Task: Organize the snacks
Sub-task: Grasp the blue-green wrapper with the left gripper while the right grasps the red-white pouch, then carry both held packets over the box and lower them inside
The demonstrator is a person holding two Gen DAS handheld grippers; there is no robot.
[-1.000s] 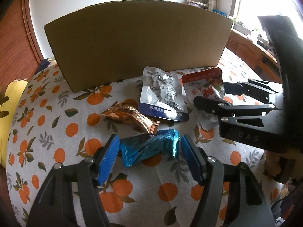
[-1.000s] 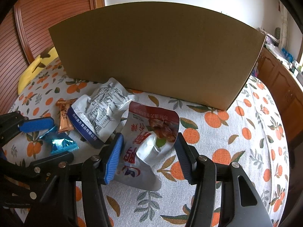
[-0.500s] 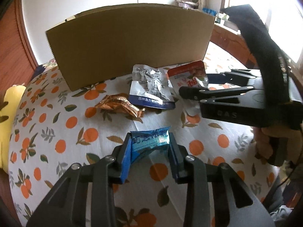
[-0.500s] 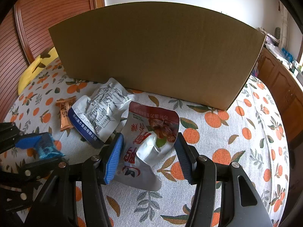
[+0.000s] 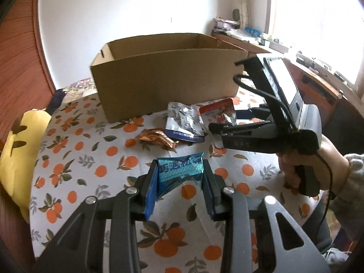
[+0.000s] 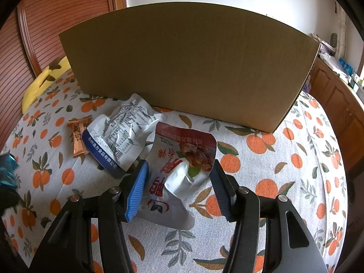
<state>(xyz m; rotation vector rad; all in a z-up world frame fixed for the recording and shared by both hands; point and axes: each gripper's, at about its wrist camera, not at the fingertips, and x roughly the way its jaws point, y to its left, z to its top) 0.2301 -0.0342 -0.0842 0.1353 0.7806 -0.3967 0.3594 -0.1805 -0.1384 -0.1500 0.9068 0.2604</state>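
Note:
My left gripper [image 5: 179, 177] is shut on a blue foil snack packet [image 5: 179, 170] and holds it above the table. The packet's edge also shows in the right wrist view [image 6: 8, 170]. My right gripper [image 6: 177, 179] is open, its fingers on either side of a red and silver snack pouch [image 6: 179, 170] lying on the table; this gripper [image 5: 227, 120] also shows in the left wrist view. A silver and blue pouch [image 6: 120, 134] and a copper-coloured bar [image 6: 79, 134] lie to its left. An open cardboard box [image 5: 163, 72] stands behind them.
The table wears an orange-print cloth [image 6: 284, 170]. A yellow cushion [image 5: 20, 159] lies at the table's left edge. A wooden cabinet [image 6: 336, 95] stands at the right, a wooden panelled wall [image 6: 45, 22] at the left.
My left gripper has shut on the blue packet and lifted it up and back from the table, so the box's inside now shows. My right gripper has stayed open around the red pouch.

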